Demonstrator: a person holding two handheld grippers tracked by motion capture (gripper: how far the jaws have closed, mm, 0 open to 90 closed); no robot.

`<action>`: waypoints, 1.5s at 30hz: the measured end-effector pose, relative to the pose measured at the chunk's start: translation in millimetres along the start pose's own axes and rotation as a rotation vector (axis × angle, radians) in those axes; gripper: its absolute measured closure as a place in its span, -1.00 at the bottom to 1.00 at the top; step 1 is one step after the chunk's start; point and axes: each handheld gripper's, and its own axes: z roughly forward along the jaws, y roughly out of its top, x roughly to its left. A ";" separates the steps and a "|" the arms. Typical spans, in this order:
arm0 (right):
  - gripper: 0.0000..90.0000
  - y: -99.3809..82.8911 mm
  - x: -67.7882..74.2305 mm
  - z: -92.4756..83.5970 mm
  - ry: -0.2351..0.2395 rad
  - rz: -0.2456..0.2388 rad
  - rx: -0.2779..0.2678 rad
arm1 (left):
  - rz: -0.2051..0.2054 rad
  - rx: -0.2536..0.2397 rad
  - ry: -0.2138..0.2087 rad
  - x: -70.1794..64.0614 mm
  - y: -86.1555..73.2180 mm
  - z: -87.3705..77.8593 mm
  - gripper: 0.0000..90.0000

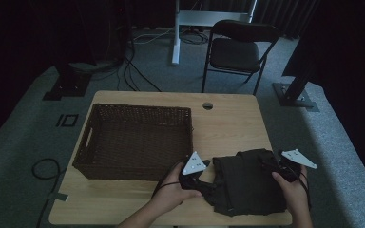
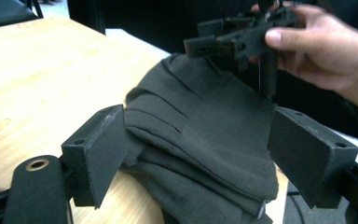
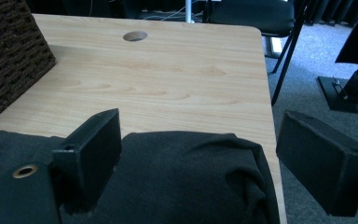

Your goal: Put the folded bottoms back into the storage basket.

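A dark folded cloth (image 1: 247, 187) lies at the table's front right. My left gripper (image 1: 208, 175) is at the cloth's left edge, its plate white on top. In the left gripper view the cloth (image 2: 205, 116) lies between the wide-apart jaws of the left gripper (image 2: 200, 140), which is open. My right gripper (image 1: 273, 164) is over the cloth's far right corner. The right gripper (image 3: 205, 154) is open too, with a rounded fold of cloth (image 3: 186, 186) low between its jaws. A hand holds the right gripper (image 2: 233, 39) above the cloth's far side.
A dark wicker basket (image 1: 128, 168) stands on the left half of the wooden table (image 1: 228, 123), its near corner close to my left gripper. A cable hole (image 1: 207, 105) is at the back. A black chair (image 1: 240, 47) stands beyond the table. The table's right edge runs just beside the cloth.
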 end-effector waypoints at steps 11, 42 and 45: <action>-0.70 -9.1 -6.2 -1.3 -0.005 0.001 0.038 | -0.041 0.085 0.015 -17.5 -29.9 46.4 -0.56; -0.74 -34.8 -23.7 30.7 0.000 0.027 0.212 | -0.215 0.223 0.085 -9.9 -57.4 92.4 -0.67; -0.74 -35.0 -23.3 33.8 0.007 0.026 0.233 | -0.220 0.226 0.085 -8.9 -58.9 95.6 -0.68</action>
